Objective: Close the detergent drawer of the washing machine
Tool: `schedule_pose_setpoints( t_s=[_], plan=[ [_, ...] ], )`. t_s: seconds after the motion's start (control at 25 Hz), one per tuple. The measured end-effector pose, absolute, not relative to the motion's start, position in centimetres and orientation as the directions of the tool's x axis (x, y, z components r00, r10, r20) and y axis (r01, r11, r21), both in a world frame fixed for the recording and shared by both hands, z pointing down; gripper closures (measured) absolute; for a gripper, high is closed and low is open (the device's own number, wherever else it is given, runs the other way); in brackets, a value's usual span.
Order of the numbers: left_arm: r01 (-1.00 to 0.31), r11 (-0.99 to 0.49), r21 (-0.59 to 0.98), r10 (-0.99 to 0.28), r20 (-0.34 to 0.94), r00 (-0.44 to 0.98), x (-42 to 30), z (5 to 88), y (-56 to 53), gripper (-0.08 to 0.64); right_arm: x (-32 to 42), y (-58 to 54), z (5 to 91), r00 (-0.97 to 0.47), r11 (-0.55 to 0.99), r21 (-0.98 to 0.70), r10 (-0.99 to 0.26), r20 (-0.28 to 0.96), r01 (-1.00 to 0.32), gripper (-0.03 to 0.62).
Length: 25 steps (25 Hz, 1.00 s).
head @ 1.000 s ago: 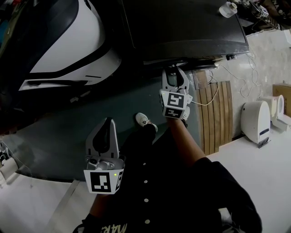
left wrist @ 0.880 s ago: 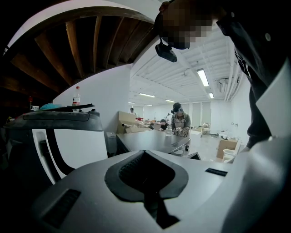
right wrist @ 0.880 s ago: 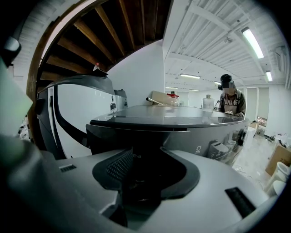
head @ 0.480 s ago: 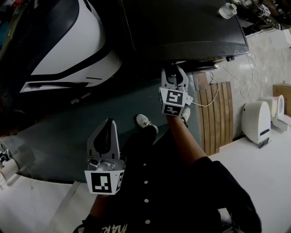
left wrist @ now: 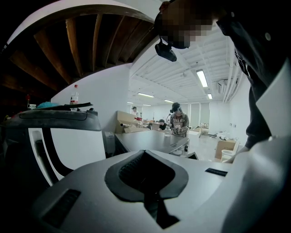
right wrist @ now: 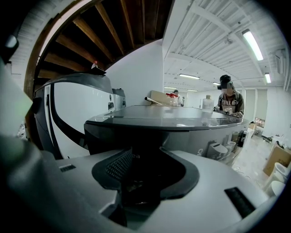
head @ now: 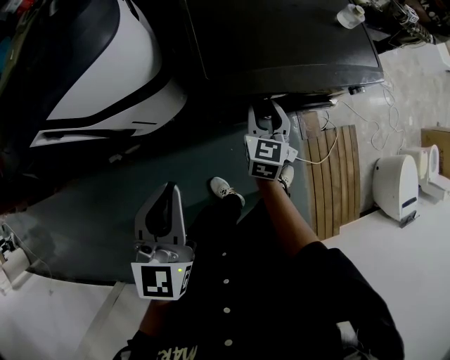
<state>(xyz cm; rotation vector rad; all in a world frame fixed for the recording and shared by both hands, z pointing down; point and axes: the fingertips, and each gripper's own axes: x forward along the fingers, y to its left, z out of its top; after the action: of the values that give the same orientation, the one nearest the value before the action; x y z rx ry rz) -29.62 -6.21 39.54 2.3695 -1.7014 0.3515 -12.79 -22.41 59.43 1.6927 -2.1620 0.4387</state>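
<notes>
The dark grey washing machine (head: 281,42) stands at the top middle of the head view. My right gripper (head: 268,112) is up against the upper left of its front, just under the lid edge. Its jaws have just been opening and now stand apart, with only the dark front panel (right wrist: 150,136) close ahead and nothing pressed between the pads. The detergent drawer itself is lost in the shadow there. My left gripper (head: 166,188) hangs low and well short of the machine, with its fingertips together and nothing in them.
A white and black appliance (head: 105,70) stands to the left of the machine. A wooden slat board (head: 337,176), a loose cable (head: 380,119) and a small white unit (head: 395,186) lie at the right. A white cup (head: 351,15) sits on the lid. People (right wrist: 228,100) stand far behind.
My right gripper has edged slightly toward the machine front and its fingers have spread a little. The left gripper has stayed where it was.
</notes>
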Motion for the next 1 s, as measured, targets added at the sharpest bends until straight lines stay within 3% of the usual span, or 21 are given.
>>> schedule_pose_setpoints(
  t_s=[0.76, 1.0],
  plan=[
    [-0.952, -0.306, 0.017, -0.909, 0.293, 0.297, -29.7, 38.8, -6.3, 0.546, -12.6, -22.7, 59.4, -0.226, 0.263, 0.011, -0.848, 0.479, -0.965, 0.418],
    [-0.956, -0.293, 0.008, -0.921, 0.265, 0.285, -29.1, 37.7, -6.5, 0.546, -12.4, -22.4, 58.3, -0.288, 0.334, 0.019, -0.839, 0.462, -0.942, 0.428]
  ],
)
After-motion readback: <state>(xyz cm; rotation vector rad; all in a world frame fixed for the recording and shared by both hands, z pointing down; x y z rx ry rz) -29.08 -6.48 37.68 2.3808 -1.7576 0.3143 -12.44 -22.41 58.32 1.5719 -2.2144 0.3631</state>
